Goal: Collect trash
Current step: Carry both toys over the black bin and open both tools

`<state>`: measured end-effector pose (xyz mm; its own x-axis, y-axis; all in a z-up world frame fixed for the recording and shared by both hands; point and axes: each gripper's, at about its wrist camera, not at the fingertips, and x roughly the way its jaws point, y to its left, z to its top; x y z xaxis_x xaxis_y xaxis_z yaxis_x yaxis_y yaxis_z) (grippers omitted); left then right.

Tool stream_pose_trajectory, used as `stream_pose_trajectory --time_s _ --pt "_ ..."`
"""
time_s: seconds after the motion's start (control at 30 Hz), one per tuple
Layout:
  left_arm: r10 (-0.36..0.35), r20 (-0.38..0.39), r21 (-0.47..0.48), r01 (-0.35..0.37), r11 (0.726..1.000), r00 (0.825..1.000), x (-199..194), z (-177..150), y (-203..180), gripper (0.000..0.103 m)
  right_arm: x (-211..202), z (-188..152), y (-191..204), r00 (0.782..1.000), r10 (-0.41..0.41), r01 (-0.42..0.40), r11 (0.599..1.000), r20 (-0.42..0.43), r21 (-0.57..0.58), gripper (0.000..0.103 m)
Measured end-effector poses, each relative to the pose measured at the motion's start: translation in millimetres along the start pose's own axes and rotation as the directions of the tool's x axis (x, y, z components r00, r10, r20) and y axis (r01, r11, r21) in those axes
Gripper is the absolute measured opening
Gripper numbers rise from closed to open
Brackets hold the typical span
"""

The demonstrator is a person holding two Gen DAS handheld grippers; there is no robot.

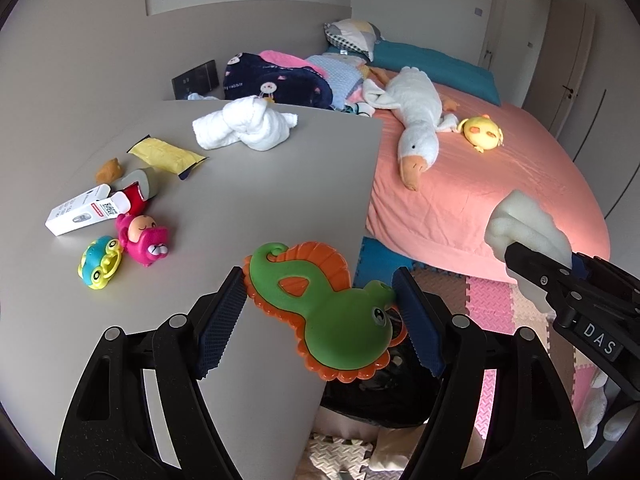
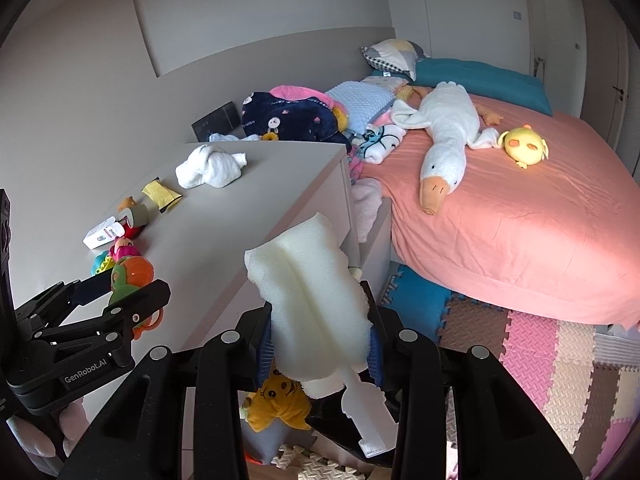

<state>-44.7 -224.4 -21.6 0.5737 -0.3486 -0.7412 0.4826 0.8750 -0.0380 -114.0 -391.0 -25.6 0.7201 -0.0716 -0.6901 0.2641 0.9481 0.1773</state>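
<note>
Left wrist view: the left gripper (image 1: 320, 304) clamps a green seahorse toy (image 1: 328, 312) crosswise between its jaws, over the grey surface's (image 1: 260, 208) edge, apparently mid-carry.

Right wrist view: the right gripper (image 2: 322, 344) grips a white foam piece (image 2: 312, 300), which rises ahead of its jaws; next, both loads likely need lowering into the dark bag (image 2: 340, 436) below.

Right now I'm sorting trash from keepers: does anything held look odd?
Yes. The left gripper clamps a green seahorse toy, intact and no obvious trash; the right gripper holds ragged white foam, which fits.
</note>
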Motion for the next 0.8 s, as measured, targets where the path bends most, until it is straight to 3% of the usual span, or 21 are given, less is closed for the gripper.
stream_pose_trajectory --time_s 0.7,0.77,0.8 --pt "-0.141 -0.063 0.171 0.15 0.974 0.988 15 -6 -83 0.073 -14 0 -64 0.994 -0.105 0.105 0.984 -0.006 0.141 0.039" --pt "-0.173 -0.075 0.169 0.183 0.968 0.982 19 -8 -84 0.073 -11 0 -68 0.994 -0.109 0.11 0.982 -0.017 0.154 0.042" --pt "-0.21 -0.081 0.171 0.221 0.96 0.974 19 -10 -85 0.073 -9 0 -69 0.994 -0.108 0.11 0.98 -0.022 0.165 0.05"
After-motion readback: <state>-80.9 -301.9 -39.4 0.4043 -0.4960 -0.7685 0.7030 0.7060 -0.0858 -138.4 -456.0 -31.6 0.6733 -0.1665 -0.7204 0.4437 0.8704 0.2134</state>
